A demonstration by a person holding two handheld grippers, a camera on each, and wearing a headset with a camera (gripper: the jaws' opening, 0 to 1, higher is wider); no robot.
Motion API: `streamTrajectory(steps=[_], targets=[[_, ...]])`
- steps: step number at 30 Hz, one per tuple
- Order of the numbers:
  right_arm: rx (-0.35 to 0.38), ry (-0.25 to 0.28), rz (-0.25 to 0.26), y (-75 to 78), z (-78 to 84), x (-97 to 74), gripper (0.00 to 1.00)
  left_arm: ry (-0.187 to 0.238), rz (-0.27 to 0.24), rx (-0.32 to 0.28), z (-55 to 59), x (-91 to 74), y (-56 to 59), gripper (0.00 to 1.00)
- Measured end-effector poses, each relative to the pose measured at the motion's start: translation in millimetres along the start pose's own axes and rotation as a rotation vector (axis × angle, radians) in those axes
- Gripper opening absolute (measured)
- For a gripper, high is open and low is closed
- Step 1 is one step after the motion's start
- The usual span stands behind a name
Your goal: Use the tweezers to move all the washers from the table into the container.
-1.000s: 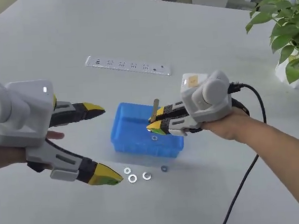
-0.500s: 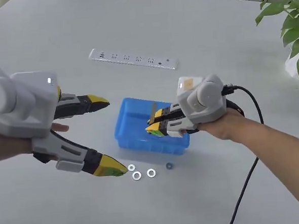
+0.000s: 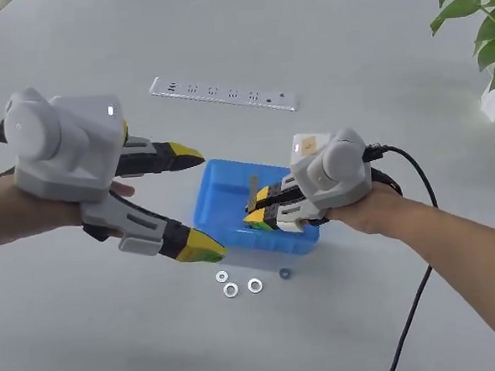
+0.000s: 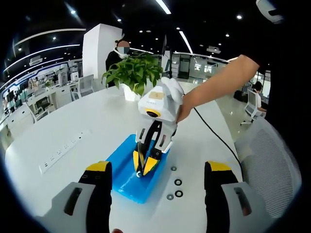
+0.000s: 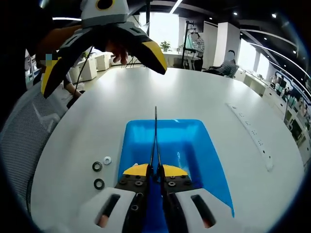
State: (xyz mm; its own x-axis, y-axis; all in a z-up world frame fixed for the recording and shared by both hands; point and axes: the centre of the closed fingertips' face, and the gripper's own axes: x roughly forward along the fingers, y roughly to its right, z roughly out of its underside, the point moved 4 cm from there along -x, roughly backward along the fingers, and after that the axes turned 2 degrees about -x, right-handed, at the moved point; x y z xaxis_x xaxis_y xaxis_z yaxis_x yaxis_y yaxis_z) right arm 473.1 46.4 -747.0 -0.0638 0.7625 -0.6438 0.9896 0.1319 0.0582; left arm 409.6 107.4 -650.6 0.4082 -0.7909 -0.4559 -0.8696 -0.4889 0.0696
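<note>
Tweezers clamped in right tongs over blue container; washers beside it.

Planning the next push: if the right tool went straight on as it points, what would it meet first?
Probably the floor of the blue container: the tweezers in the right tool angle down into it; depth is unclear.

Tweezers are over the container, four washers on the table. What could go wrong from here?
The washers lie bunched near the container wall, so the tweezers may flick a neighbour away. The thin tweezers could twist in the shut right claw. The open left claw hovers close and might collide.
</note>
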Motion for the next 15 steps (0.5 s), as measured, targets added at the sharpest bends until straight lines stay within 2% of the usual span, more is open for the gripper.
streamTrajectory(steps=[4,9,15], targets=[[-0.006,-0.002,-0.003,-0.8,-0.1,-0.4,0.09,-0.026,0.024,0.040,-4.1,10.2,-5.2,0.75],[-0.013,-0.006,-0.005,0.3,1.0,-0.4,0.09,-0.046,0.063,0.064,-8.3,24.3,-10.9,0.65],[-0.020,-0.010,-0.007,-0.1,0.9,-0.2,0.09,-0.082,0.103,0.078,-4.8,36.3,-14.4,0.54]])
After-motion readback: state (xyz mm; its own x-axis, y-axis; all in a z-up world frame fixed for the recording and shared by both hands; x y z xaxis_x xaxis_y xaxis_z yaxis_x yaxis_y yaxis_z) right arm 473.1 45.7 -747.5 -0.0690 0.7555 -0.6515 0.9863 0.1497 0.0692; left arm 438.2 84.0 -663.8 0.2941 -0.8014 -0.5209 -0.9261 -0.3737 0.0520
